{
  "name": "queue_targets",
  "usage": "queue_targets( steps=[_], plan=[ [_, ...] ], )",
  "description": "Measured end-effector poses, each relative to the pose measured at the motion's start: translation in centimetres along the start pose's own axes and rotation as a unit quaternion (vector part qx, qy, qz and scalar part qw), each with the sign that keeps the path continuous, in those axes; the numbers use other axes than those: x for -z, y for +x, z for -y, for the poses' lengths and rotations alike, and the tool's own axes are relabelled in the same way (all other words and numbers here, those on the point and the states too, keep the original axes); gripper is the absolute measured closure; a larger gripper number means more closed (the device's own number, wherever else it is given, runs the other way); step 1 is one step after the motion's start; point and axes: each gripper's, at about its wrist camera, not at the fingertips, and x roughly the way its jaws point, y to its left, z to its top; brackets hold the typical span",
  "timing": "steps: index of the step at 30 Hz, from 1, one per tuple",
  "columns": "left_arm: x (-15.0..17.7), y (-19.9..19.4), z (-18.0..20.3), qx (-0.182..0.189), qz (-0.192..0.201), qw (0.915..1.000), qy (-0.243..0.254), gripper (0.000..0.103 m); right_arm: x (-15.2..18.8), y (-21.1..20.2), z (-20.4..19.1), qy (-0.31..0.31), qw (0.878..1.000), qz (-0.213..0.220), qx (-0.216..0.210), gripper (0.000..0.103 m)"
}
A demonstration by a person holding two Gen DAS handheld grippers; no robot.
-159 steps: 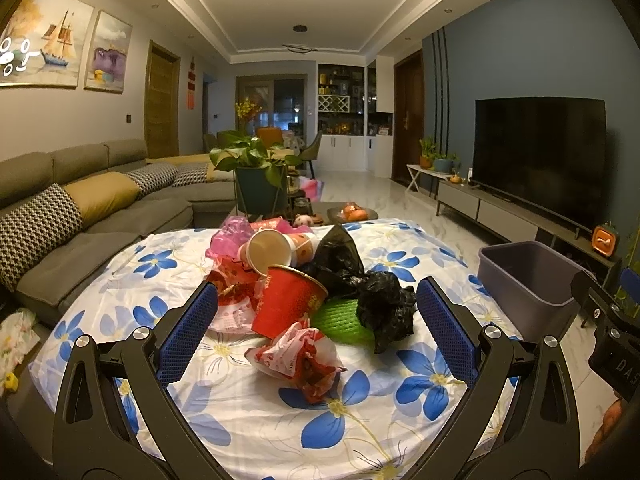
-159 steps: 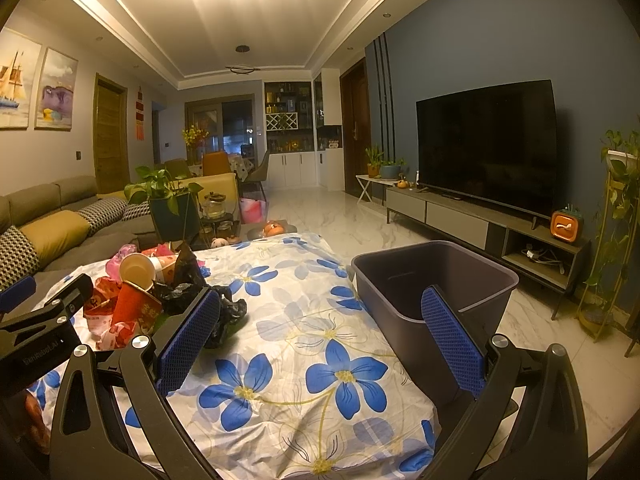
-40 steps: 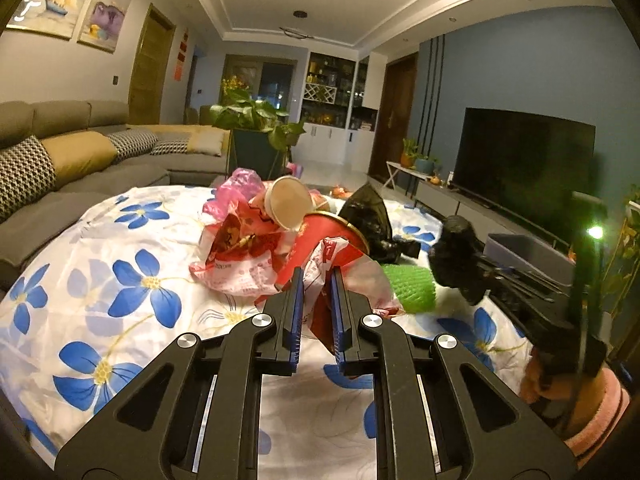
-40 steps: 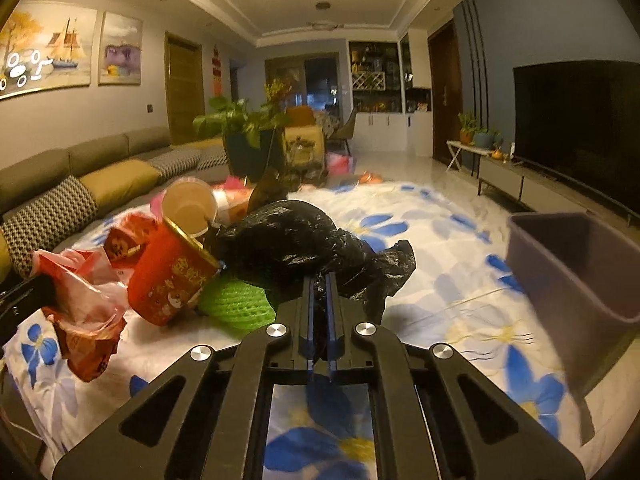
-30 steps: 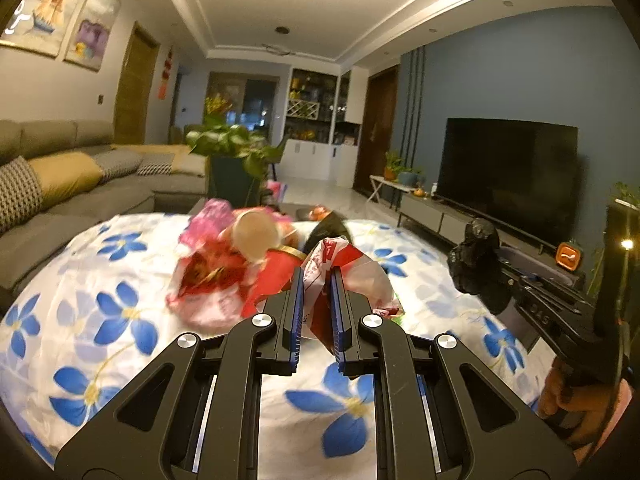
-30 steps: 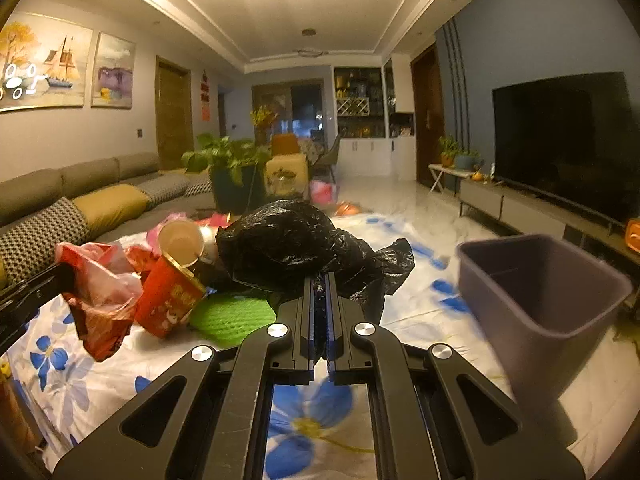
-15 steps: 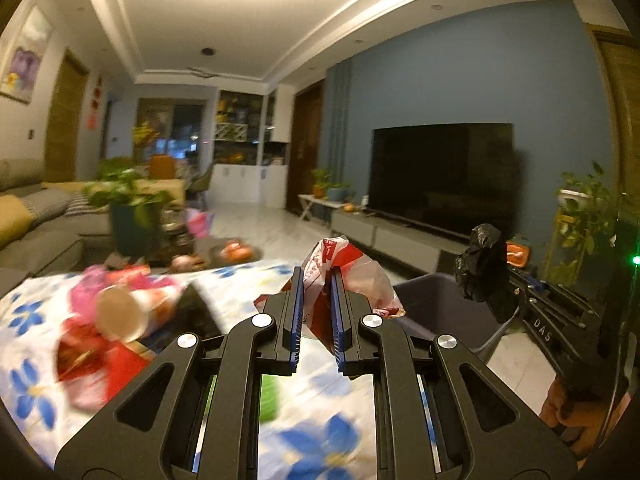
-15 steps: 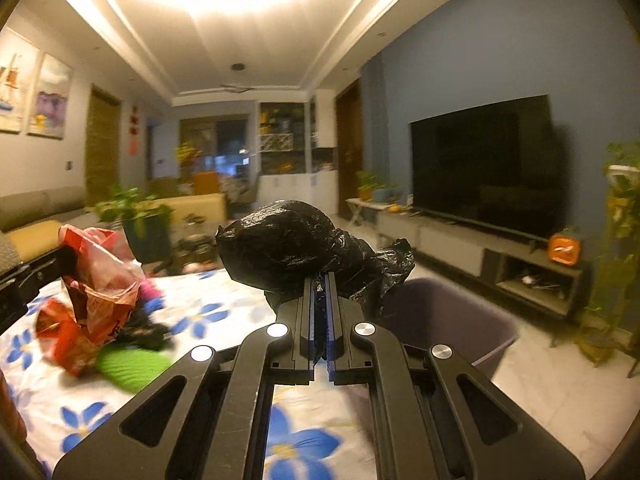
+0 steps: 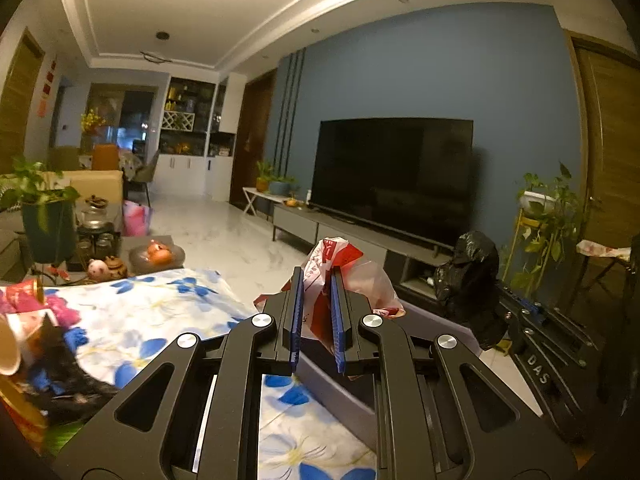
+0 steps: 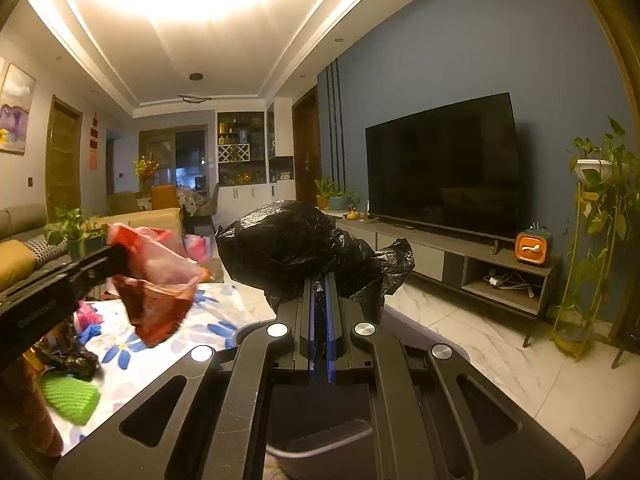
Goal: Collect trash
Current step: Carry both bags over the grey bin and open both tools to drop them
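My left gripper (image 9: 316,316) pinches the red wrapper (image 9: 340,272), my right gripper (image 10: 319,320) the black bag (image 10: 296,248), both lifted clear over the grey bin (image 9: 424,320) for dropping.

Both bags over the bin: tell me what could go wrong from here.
1. The black bag bulges well beyond the right gripper, pinched by a thin fold; it may slip out before it is over the bin.
2. The red and white bag in the left gripper hangs near the bin's table-side wall and could land on the flowered cloth.
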Motion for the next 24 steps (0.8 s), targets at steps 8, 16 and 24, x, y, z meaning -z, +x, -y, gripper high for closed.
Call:
queue_targets(
  steps=[8, 16, 24],
  plan=[
    [1.0, 4.5, 0.5, 0.02, -0.02, 0.9996, -0.002, 0.091, 0.3, 1.7, 1.5, 0.009, 1.0, -0.002, 0.003, 0.098],
    [2.1, 7.2, 1.2, 0.039, -0.038, 0.9985, 0.001, 0.09, 0.1, 2.5, 1.3, 0.01, 1.0, -0.004, -0.008, 0.098],
    [2.8, 8.8, 2.1, 0.048, -0.05, 0.9976, 0.008, 0.09, 0.3, 3.4, 1.9, 0.013, 1.0, -0.008, -0.011, 0.098]
  ],
)
